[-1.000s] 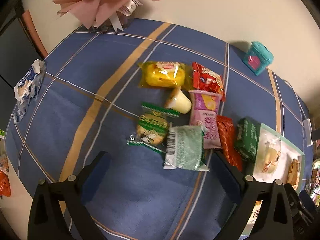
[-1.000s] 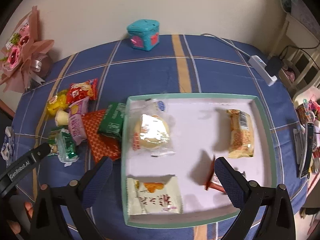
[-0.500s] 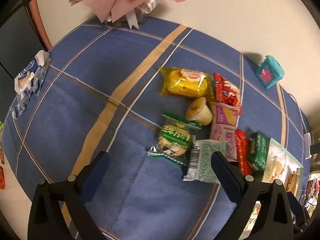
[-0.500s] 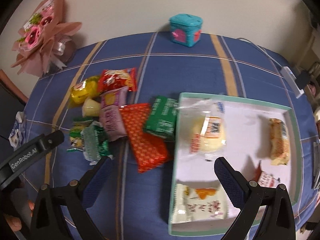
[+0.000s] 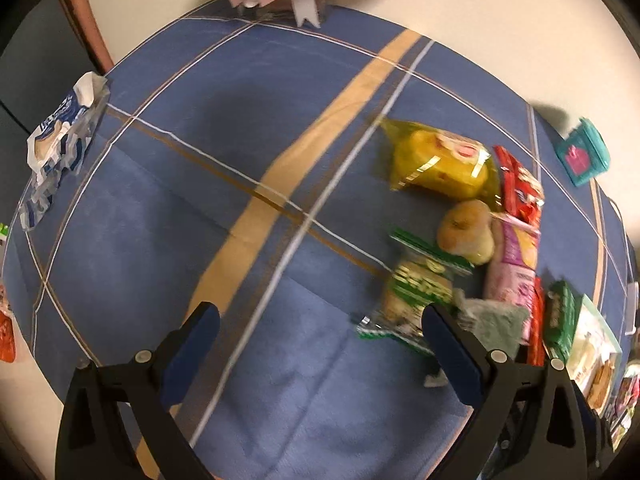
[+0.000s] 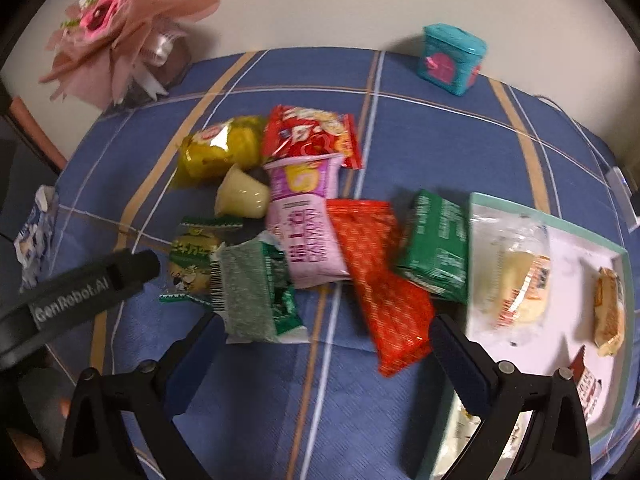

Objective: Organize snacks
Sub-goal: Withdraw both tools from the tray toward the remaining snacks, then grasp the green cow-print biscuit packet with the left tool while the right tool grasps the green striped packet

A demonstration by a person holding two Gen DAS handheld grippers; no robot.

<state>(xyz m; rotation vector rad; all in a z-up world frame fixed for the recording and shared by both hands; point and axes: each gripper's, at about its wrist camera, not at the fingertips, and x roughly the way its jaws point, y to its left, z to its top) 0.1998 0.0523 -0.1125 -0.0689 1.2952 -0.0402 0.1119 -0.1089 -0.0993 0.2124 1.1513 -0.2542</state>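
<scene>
- The orange-red packet (image 6: 380,280) looks like the likeliest next pick, though that is only my reading. It lies flat on the blue tablecloth (image 6: 420,132), just off the left edge of the tray (image 6: 580,240), in the heap of loose snacks.
- Its long axis slants from the middle of the heap down toward the near edge of the table, and its near end sits between the two spread fingers of the right gripper (image 6: 324,344), just ahead of them. So the packet lies almost end-on to the jaws, which would have to turn or close across its narrow width.
- Touching it on the tray side is the dark green packet (image 6: 436,240), which butts the tray's left rim. On the other side the pink packet (image 6: 308,224) overlaps its edge.
- Further left lie the grey-green packet (image 6: 248,288), a small green-striped snack (image 6: 192,256), a jelly cup (image 6: 240,196), a yellow bag (image 6: 216,148) and a red bag (image 6: 312,136) toward the far edge.
- The tray already holds a wrapped bun (image 6: 516,280) and a few other packets.
- The right gripper is spread wide with nothing in it, and is the nearer one.
- The left gripper (image 5: 320,344) is also spread and empty, hovering over bare cloth left of the heap, with its right finger over the striped snack.
</scene>
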